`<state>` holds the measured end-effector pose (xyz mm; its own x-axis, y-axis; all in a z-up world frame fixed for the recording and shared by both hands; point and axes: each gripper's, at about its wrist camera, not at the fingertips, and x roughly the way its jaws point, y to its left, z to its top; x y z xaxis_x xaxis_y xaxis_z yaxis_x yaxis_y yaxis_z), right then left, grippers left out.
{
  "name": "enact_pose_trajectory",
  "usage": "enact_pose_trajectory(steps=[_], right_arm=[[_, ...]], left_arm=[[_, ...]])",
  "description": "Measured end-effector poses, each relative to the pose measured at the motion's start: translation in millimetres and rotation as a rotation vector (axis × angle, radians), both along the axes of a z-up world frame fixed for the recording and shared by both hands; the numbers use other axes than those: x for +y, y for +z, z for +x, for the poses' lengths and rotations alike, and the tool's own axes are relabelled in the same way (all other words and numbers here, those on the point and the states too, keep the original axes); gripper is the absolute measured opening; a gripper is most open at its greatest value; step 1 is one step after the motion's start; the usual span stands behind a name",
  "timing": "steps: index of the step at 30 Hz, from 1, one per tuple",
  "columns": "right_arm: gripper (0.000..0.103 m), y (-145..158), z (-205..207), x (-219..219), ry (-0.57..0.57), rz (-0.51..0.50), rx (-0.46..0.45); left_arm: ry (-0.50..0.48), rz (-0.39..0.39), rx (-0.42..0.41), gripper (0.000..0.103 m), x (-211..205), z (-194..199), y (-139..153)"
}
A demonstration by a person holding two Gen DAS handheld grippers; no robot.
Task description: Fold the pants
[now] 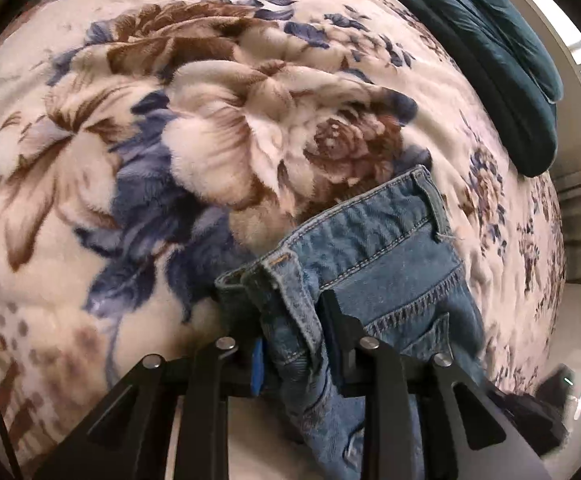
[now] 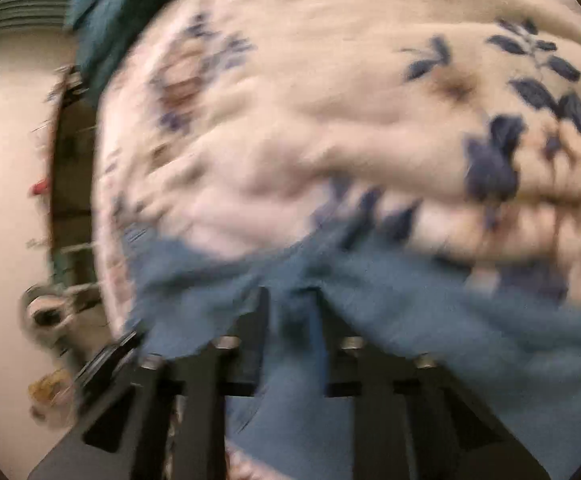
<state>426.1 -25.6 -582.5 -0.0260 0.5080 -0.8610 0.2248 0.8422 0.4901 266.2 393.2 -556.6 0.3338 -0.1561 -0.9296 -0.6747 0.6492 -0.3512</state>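
Blue denim pants (image 1: 374,248) lie on a floral blanket (image 1: 194,128), waistband and a belt loop showing at the lower right of the left wrist view. My left gripper (image 1: 290,304) is shut on a bunched fold of the waistband, its two black fingers (image 1: 334,320) pressing the denim from either side. The right wrist view is heavily blurred. There the pants (image 2: 390,300) spread across the lower half, and my right gripper (image 2: 292,300) is shut on a strip of denim that runs down between its dark fingers (image 2: 260,312).
A dark teal cloth (image 1: 502,52) lies at the blanket's far right edge, and the same cloth (image 2: 106,20) shows top left in the right wrist view. Beyond the bed edge are pale floor (image 2: 6,160) and small blurred items (image 2: 46,312). A window (image 1: 578,40) is at far right.
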Motion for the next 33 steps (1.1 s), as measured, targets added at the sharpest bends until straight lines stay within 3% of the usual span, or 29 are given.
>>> enact_pose_trajectory(steps=[2,4,7,8,9,11,14,16,17,19,20,21,22,28,33], right_arm=[[0.000,-8,7,-28,-0.089,-0.081,0.019],[0.000,-6,7,-54,-0.183,0.031,0.054],[0.010,23,1,-67,-0.141,0.090,0.008],[0.017,33,-3,-67,-0.121,0.086,-0.011],[0.029,42,-7,-67,-0.105,0.086,-0.026],[0.035,50,-14,-59,-0.069,0.099,-0.038],[0.035,50,-15,-38,0.053,0.065,-0.054],[0.046,43,-10,-19,0.170,0.042,-0.057],[0.051,38,-6,-13,0.213,0.046,-0.056],[0.051,27,-3,0,0.286,0.027,-0.058],[0.046,22,-2,3,0.304,0.017,-0.057],[0.015,18,0,3,0.309,0.014,-0.060],[0.004,13,1,-1,0.302,0.008,-0.050],[0.003,1,4,-24,0.237,0.032,-0.023],[0.001,6,13,-31,0.179,-0.031,-0.064]], left_arm=[[0.009,0.048,0.035,0.029,-1,-6,20],[0.015,0.138,0.052,0.034,-10,-11,51],[-0.032,0.205,-0.001,0.054,-26,-11,90],[-0.073,0.182,-0.039,0.067,-42,1,98],[-0.110,0.131,-0.059,0.068,-53,12,97],[-0.191,-0.010,-0.062,0.068,-85,51,79],[-0.322,-0.196,0.004,0.068,-133,110,26],[-0.360,-0.257,0.071,0.068,-153,137,-7],[-0.373,-0.250,0.111,0.068,-160,147,-21],[-0.382,-0.226,0.142,0.069,-164,158,-37],[-0.383,-0.219,0.145,0.069,-164,160,-39],[-0.380,-0.213,0.137,0.069,-163,162,-40],[-0.379,-0.210,0.130,0.069,-161,162,-38],[-0.343,-0.233,0.110,0.070,-150,151,-28],[-0.352,-0.174,0.080,0.071,-150,149,-5]])
